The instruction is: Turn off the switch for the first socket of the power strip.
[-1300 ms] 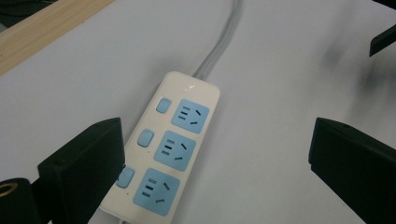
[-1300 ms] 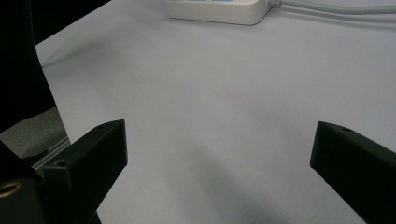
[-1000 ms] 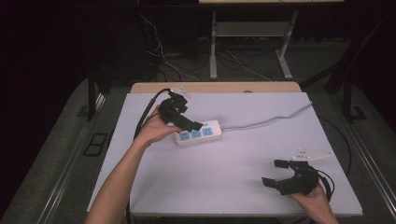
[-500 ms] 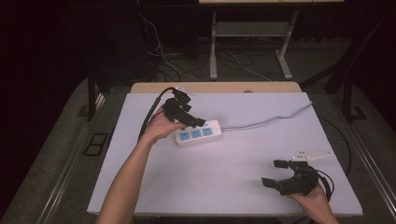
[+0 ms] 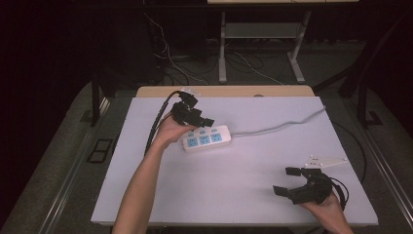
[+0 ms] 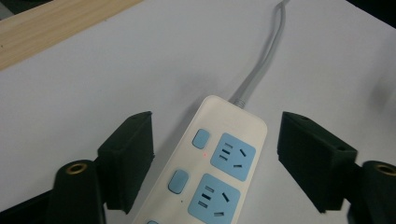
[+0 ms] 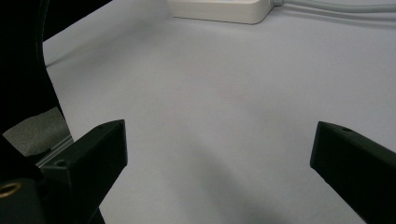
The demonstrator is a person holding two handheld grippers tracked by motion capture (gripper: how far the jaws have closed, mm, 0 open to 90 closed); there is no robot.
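1. White table top (image 5: 234,195) under dim light, dark floor and loose wires behind it; a wooden edge strip (image 5: 224,91) runs along the far side.
2. Nearest: right gripper (image 5: 287,180) rests at the near right corner, jaws spread wide with bare table between them. It is idle, well apart from the work.
3. Further out: left gripper (image 5: 202,122) is over the power strip (image 5: 205,139). Its jaws have just been closing, but the pads are not on it yet; there are gaps on both sides in the left gripper view.
4. The strip (image 6: 215,172) lies flat between the left jaws, cord end pointing away and nearer the right-hand jaw.
5. The grey cord (image 5: 287,124) trails off beyond the jaw tips toward the far right table edge.
6. Step, as I read it: closing in for a grasp across the strip's width. Next: centre, finish closing on both long sides, then lift with cord slack.
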